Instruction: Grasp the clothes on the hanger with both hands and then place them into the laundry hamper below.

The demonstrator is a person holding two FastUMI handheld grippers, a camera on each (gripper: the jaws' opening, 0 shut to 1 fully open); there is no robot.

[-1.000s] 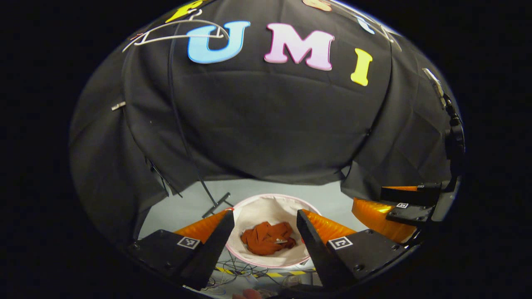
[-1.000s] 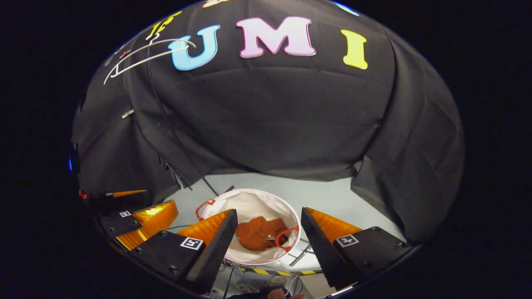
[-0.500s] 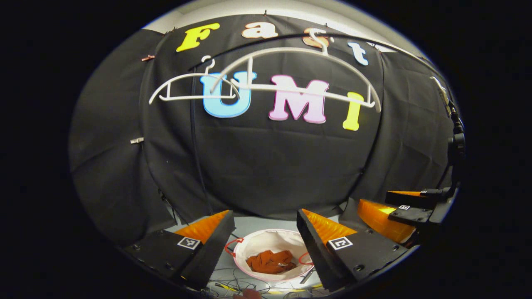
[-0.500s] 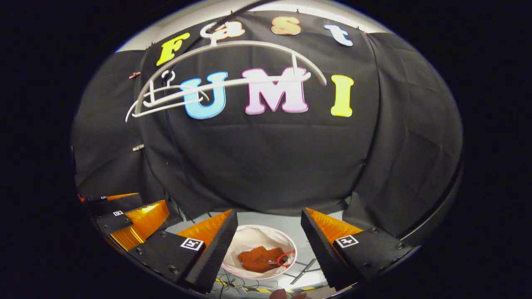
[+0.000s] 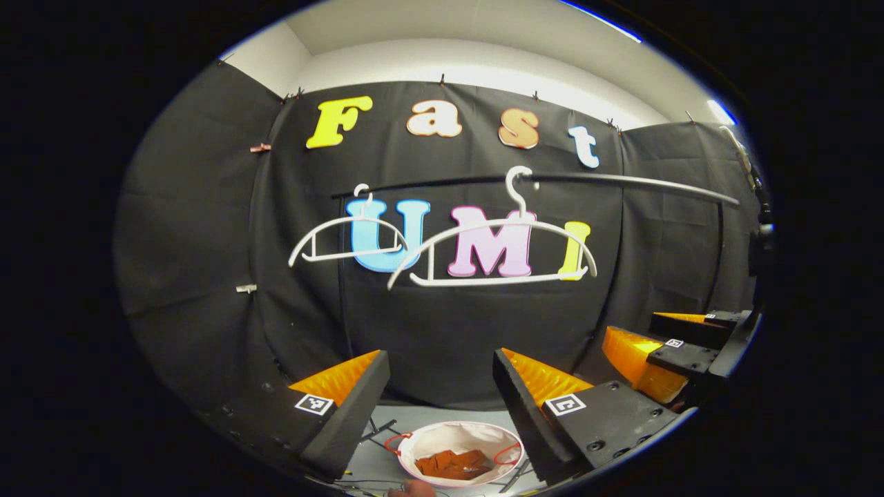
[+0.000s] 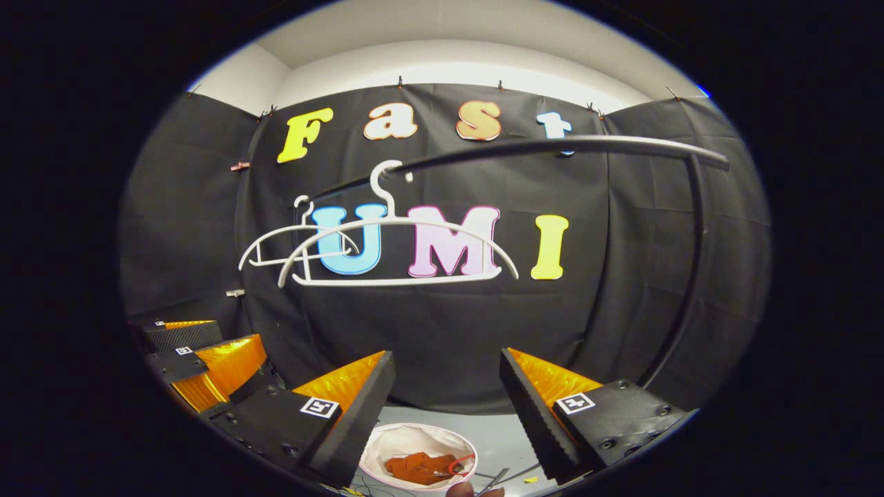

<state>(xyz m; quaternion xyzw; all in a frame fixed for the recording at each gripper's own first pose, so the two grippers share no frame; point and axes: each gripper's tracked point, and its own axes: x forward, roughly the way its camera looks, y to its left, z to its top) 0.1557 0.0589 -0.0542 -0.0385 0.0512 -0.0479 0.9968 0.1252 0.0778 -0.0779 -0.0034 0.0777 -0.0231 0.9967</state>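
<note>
Clothes (image 5: 456,464) lie crumpled in the laundry hamper (image 5: 423,443) on the floor, low and near beneath both grippers; I see left gripper (image 5: 440,407) and right gripper (image 6: 447,411) released, hangers (image 5: 492,252) bare.

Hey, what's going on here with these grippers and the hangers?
A person holds a gripper in each hand, moving clothes from hangers into a laundry hamper. Right now the left gripper and right gripper are both open and empty, raised toward the rail. Two white hangers hang there bare. An orange-brown garment lies in the white laundry hamper on the floor below.
</note>
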